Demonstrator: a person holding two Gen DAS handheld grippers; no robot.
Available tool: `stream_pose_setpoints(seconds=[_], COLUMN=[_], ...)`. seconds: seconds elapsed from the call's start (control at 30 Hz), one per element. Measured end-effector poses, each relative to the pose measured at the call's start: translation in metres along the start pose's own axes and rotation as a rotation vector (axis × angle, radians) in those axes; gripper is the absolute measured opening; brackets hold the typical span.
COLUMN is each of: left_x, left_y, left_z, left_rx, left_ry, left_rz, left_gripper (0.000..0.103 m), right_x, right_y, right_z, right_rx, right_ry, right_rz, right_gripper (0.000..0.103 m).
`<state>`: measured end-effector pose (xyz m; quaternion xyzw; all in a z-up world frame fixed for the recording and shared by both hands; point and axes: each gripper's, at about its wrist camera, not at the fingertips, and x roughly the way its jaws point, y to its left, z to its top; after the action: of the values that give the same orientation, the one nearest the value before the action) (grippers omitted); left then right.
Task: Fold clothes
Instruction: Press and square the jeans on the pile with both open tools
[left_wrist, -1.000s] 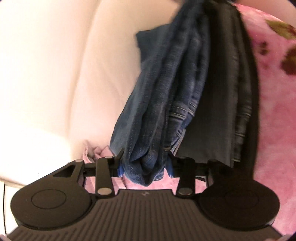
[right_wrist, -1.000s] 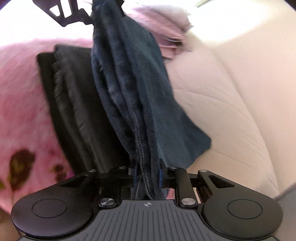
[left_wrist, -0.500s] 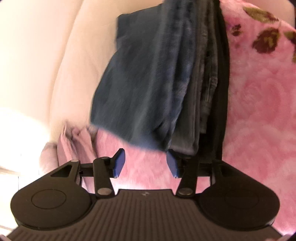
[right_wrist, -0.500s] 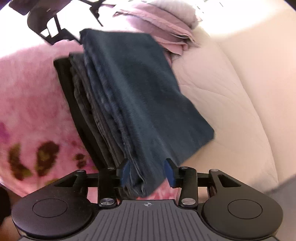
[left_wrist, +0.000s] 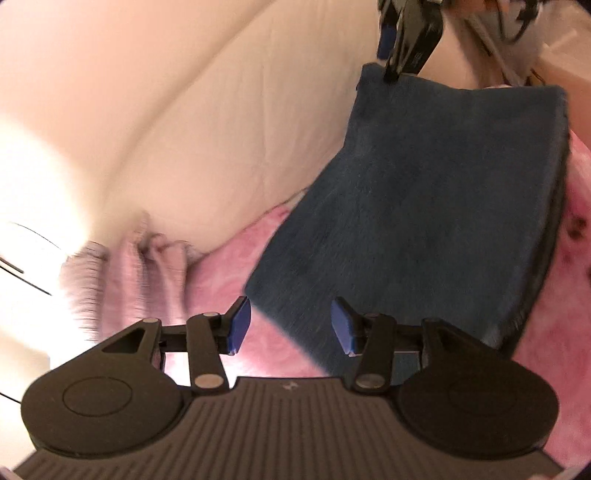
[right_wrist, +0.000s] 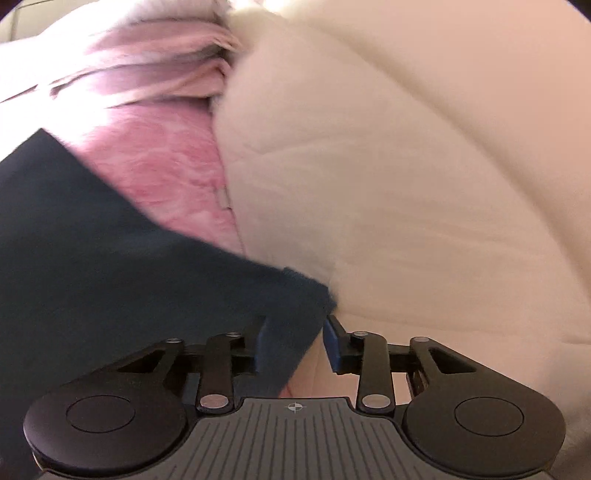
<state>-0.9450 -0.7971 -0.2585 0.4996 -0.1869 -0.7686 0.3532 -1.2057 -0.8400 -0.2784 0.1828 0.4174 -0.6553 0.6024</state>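
Now the folded blue jeans (left_wrist: 417, 221) lie flat on top of a darker folded garment (left_wrist: 543, 280) whose edge shows along the jeans' far side, both on the pink floral blanket (left_wrist: 236, 273). Beside the jeans rises a cream cushion (right_wrist: 388, 166), and past their corner sits a crumpled pale pink cloth (left_wrist: 147, 266).

The left hand-held gripper (left_wrist: 290, 325) has its blue pads spread wide, holding nothing, just off the near corner of the jeans. The right hand-held gripper (right_wrist: 295, 349) is spread as well, but a corner of the jeans sits between its pads; whether a pad touches the cloth I cannot tell.

That corner is the risk. If the right gripper pulls away sideways, a pad could drag the denim and open the top fold, or skew the jeans off the garment beneath. The jeans also overhang toward the cushion, so a nudge there could tip them off the stack.
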Motion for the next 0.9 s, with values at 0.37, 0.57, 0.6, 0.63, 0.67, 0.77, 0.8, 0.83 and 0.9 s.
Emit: stream_pose_setpoints(seconds=[0.37,0.57,0.6,0.63,0.67,0.77,0.8,0.83,0.9], left_x=[0.043,0.079,0.086,0.093,0.096,0.094,0.091,0.086,0.069], left_y=[0.023,0.034,0.037,0.042,0.045,0.057,0.062,0.065,0.070], left_z=[0.006,0.001,-0.001,-0.004,-0.008,-0.015,-0.018,-0.018,-0.021], left_rx=[-0.168,-0.223,-0.241,-0.270,-0.293,-0.363,-0.386,-0.392,-0.394], left_ry=[0.020,0.054,0.056,0.063,0.067,0.082,0.086,0.085,0.079], left_rz=[-0.095,-0.195,-0.217,-0.240,-0.255,-0.294,-0.307,-0.307,-0.297], left_gripper=[0.046,0.047,0.048,0.052,0.058,0.063,0.062,0.057,0.045], right_x=[0.016,-0.001,0.008,0.013,0.013,0.000,-0.007,-0.019,-0.048], right_y=[-0.010,0.008,0.011,0.011,0.008,0.004,0.007,0.010,0.018], right_z=[-0.008,-0.023,-0.025,-0.026,-0.026,-0.020,-0.020,-0.021,-0.029], right_rx=[-0.045,-0.045,-0.046,-0.037,-0.019,0.025,0.029,0.025,0.005], right_ry=[0.014,0.018,0.025,0.024,0.027,0.042,0.038,0.033,0.023], right_rz=[0.077,0.105,0.108,0.105,0.104,0.100,0.105,0.118,0.145], right_gripper=[0.032,0.032,0.032,0.032,0.032,0.032,0.032,0.032,0.032])
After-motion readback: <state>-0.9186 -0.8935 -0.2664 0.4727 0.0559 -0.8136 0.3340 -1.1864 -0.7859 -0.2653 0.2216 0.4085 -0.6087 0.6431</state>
